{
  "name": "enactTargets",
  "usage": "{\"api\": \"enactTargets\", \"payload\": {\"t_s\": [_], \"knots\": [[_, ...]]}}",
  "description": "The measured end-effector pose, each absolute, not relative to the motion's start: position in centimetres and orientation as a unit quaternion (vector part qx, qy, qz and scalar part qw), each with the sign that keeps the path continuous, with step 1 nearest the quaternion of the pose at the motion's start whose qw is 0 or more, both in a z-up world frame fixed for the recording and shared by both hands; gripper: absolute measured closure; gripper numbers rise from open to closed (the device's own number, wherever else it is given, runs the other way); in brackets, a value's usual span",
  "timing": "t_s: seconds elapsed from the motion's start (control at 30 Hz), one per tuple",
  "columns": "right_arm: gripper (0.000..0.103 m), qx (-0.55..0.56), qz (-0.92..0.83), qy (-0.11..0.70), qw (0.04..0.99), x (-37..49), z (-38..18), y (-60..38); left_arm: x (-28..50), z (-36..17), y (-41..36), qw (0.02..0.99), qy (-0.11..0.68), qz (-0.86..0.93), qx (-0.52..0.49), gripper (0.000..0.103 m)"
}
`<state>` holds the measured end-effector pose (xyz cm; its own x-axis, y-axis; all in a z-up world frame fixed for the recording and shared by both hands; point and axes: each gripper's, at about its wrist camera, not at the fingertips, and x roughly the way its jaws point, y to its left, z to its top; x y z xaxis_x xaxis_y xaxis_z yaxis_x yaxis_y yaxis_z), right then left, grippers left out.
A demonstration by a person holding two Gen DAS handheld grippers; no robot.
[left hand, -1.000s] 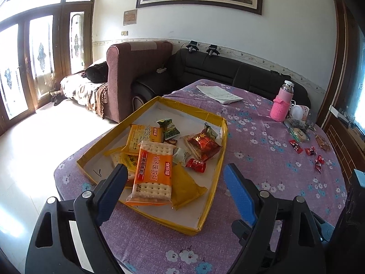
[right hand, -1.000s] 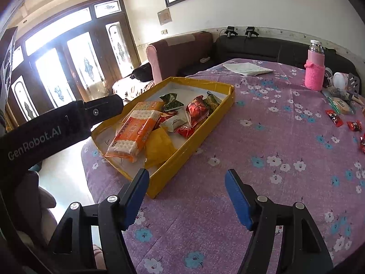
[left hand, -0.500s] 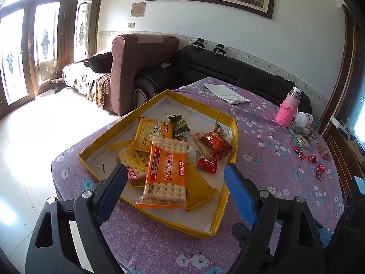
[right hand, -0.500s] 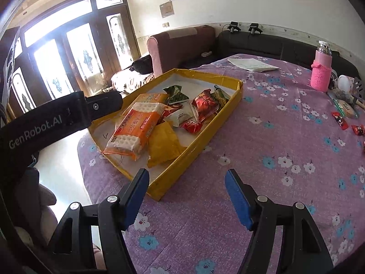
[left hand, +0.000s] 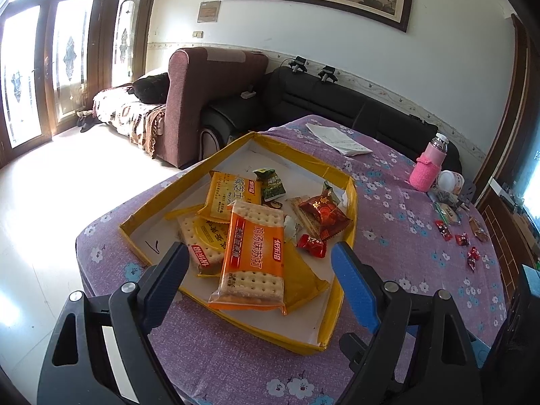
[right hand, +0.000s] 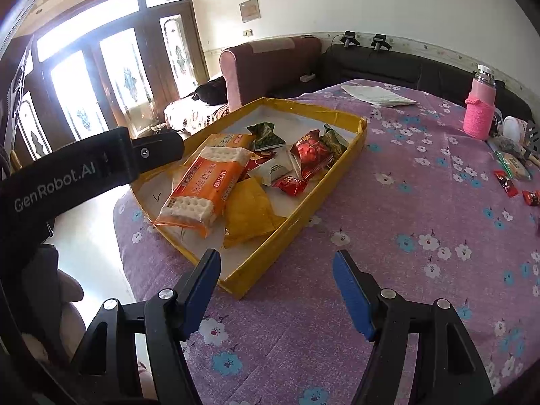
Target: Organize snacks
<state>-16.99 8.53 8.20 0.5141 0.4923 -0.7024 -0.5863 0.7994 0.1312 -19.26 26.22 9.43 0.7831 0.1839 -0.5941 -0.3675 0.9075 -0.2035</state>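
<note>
A shallow yellow box (left hand: 341,317) (right hand: 303,212) lies on the purple flowered table and holds several snacks. An orange cracker pack (left hand: 253,256) (right hand: 206,189) lies on top, with a red snack bag (left hand: 324,214) (right hand: 308,152), a small red candy (left hand: 312,244) (right hand: 290,184) and a green packet (left hand: 270,184) behind it. My left gripper (left hand: 260,271) is open and empty, hovering over the box's near end above the cracker pack. My right gripper (right hand: 276,278) is open and empty, just in front of the box's near right corner. Loose red candies (left hand: 460,239) (right hand: 504,182) lie at the table's far right.
A pink bottle (left hand: 428,168) (right hand: 479,113), a white jar (left hand: 450,182) and small clutter stand at the far right. Papers (left hand: 337,140) (right hand: 378,96) lie at the far edge. Sofas stand behind the table. The floor drops away on the left.
Both grippers have moved forward toward the box, which now appears larger and closer. Both stay open and empty. Nothing on the table has moved.
</note>
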Motion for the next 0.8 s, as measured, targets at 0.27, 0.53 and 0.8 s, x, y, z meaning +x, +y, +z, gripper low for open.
{"api": "enactTargets", "payload": {"t_s": [0.27, 0.53, 0.8], "knots": [[0.032, -0.055, 0.310, 0.380, 0.870, -17.0, 8.3, 8.2, -19.3, 9.6, 26.1, 0.932, 0.293, 0.148, -0.153, 0.016], [0.032, -0.050, 0.312, 0.370, 0.873, -17.3, 8.6, 7.8, -22.6, 13.0, 25.0, 0.952, 0.182, 0.217, -0.119, 0.016], [0.031, -0.071, 0.322, 0.340, 0.881, -18.5, 9.2, 7.9, -23.7, 13.5, 25.4, 0.963, 0.152, 0.183, -0.126, 0.006]]}}
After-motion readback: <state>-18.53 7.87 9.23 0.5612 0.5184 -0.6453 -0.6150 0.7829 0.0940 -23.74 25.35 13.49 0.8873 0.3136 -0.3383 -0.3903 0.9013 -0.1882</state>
